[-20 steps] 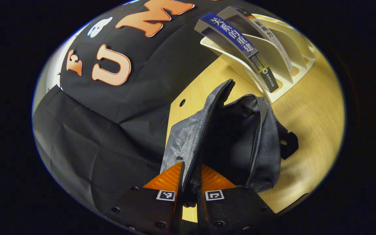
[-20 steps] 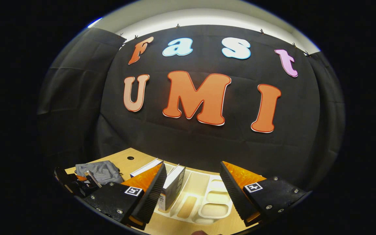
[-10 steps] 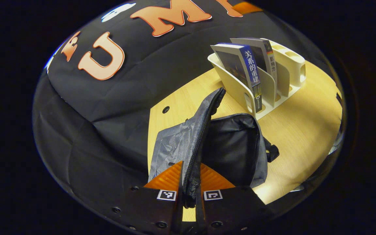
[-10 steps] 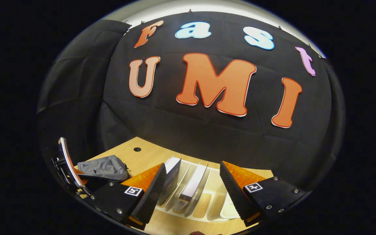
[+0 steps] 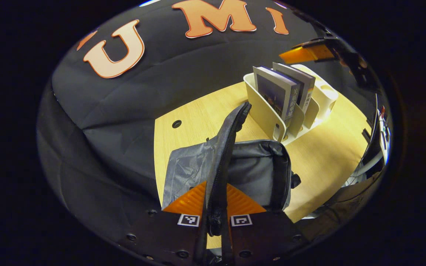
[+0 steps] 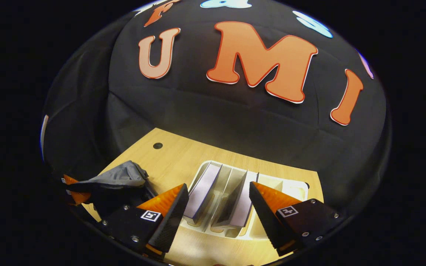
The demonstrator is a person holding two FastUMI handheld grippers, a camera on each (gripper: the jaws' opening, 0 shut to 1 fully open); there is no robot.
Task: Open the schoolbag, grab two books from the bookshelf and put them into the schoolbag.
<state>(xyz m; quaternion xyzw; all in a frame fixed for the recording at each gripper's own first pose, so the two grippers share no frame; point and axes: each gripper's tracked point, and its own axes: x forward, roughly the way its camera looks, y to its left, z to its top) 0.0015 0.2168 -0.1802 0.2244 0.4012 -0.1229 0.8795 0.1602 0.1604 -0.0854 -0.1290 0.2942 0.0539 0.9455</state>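
A grey schoolbag [image 5: 253, 171] lies on the wooden table with its mouth open. My left gripper [image 5: 216, 188] is shut on the bag's zippered flap and holds it up. Behind the bag a cream bookshelf [image 5: 264, 112] holds two upright books [image 5: 274, 92] [image 5: 298, 80]. My right gripper [image 6: 218, 205] is open and hovers just above those two books [image 6: 205, 186] [image 6: 242, 199], which sit between its fingers in the shelf [image 6: 290, 186]. In the right gripper view the bag [image 6: 122, 177] lies at the left. The right gripper [image 5: 311, 53] also shows above the shelf in the left gripper view.
The wooden table [image 5: 331, 147] has a round cable hole [image 5: 176, 123] near the back wall. Black cloth walls close the booth behind and to the left. The shelf's right slots [image 6: 296, 190] hold nothing.
My right gripper has come down and forward over the shelf, so the books now lie between its open fingers. My left gripper still holds the flap, with its view swung right.
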